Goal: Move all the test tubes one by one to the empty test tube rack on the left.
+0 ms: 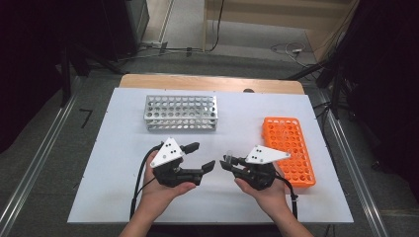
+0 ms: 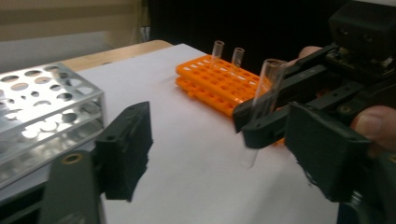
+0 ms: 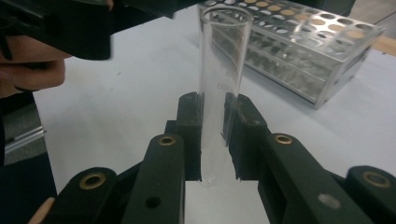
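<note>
My right gripper is shut on a clear glass test tube, holding it upright just above the white sheet. In the right gripper view the tube stands clamped between the two black pads. My left gripper faces it from the left with its jaws open and nothing pressed between them. In the left gripper view the tube and the right gripper sit a little ahead, between my own two fingers.
A silver metal rack with several holes stands at the back left. An orange plastic rack lies at the right; two tubes stand in it. A white sheet covers the table.
</note>
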The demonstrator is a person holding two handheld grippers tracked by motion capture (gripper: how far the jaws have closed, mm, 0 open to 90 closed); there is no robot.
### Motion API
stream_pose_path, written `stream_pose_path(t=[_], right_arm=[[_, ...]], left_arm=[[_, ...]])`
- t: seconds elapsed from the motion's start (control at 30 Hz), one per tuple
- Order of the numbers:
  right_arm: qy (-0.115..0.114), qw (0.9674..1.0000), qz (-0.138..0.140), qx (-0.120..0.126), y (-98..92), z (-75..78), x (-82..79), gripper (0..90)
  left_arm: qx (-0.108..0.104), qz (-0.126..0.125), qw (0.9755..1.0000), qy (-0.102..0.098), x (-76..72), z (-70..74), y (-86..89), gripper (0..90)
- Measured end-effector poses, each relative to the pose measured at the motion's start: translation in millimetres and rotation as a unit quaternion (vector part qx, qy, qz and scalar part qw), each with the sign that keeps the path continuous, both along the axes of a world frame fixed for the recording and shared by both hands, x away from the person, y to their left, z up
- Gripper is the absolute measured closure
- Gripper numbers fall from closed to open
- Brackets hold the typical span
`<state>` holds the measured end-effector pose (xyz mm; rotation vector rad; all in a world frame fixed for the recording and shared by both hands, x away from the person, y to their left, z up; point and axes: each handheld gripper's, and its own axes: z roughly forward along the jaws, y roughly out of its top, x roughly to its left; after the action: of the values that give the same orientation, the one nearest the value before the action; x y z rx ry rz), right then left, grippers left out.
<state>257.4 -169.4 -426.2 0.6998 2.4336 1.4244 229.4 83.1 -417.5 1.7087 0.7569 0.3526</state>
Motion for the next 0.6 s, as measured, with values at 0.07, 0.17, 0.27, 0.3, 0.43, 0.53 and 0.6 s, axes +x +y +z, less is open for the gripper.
stream_pose_path(t=[0.07,0.17,0.27,0.3,0.43,0.53,0.6], right_arm=[[0.003,1.0,0.003,-0.001,4.7,-2.4,-1.6,73.9],[0.003,0.9999,0.009,-0.007,10.3,-5.0,-4.4,73.9],[0.001,0.9998,0.016,-0.01,15.2,-6.0,-7.9,73.9],[0.001,0.9998,0.018,-0.011,16.8,-6.1,-9.2,73.9],[0.0,0.9995,0.028,-0.013,22.8,-6.4,-13.7,73.9],[-0.001,0.9994,0.032,-0.012,25.5,-5.9,-16.1,73.9],[-0.003,0.9993,0.035,-0.012,26.6,-5.8,-16.8,73.9]], left_arm=[[-0.007,-0.009,0.9999,0.001,-0.6,-0.4,-4.0,32.7],[-0.013,-0.02,0.9997,-0.001,-3.3,0.9,-8.3,38.6],[-0.009,-0.026,0.9996,-0.001,-5.3,0.9,-12.7,47.0],[-0.009,-0.028,0.9996,0.0,-5.5,0.3,-14.4,49.6],[0.001,-0.036,0.9993,0.005,-6.1,-2.2,-20.3,57.0],[0.004,-0.038,0.9993,0.008,-5.6,-3.4,-22.3,64.6],[0.005,-0.04,0.9991,0.009,-6.0,-4.1,-23.9,68.8]])
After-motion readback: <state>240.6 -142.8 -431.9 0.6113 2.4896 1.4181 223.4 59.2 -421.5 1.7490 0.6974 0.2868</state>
